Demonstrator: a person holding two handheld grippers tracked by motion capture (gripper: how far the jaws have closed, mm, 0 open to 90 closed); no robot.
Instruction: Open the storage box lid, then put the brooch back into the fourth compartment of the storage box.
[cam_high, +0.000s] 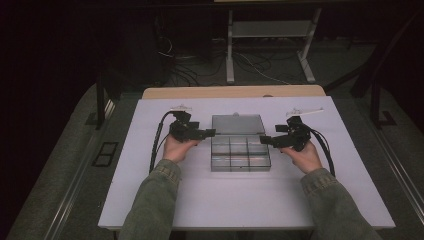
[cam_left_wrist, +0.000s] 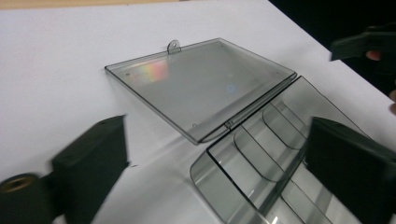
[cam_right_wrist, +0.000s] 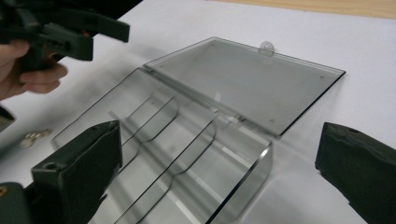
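Observation:
A clear plastic compartment box (cam_high: 240, 154) lies open in the middle of the white table, its lid (cam_high: 237, 124) folded back flat on the far side. The dividers inside show in the left gripper view (cam_left_wrist: 261, 154) and the right gripper view (cam_right_wrist: 187, 140), and the compartments look empty. My left gripper (cam_high: 210, 132) hovers at the box's left edge, jaws wide apart with nothing pressed between them (cam_left_wrist: 217, 135). My right gripper (cam_high: 264, 140) hovers at the box's right edge, also open (cam_right_wrist: 219, 130). Each gripper is held in a hand with a green sleeve.
The white table top (cam_high: 150, 200) has bare room around the box. A few small metallic bits (cam_right_wrist: 35, 135) lie on the table near the box's left side. A wooden edge (cam_high: 230, 91) runs along the far side; cables and a table frame (cam_high: 230, 50) stand on the floor beyond.

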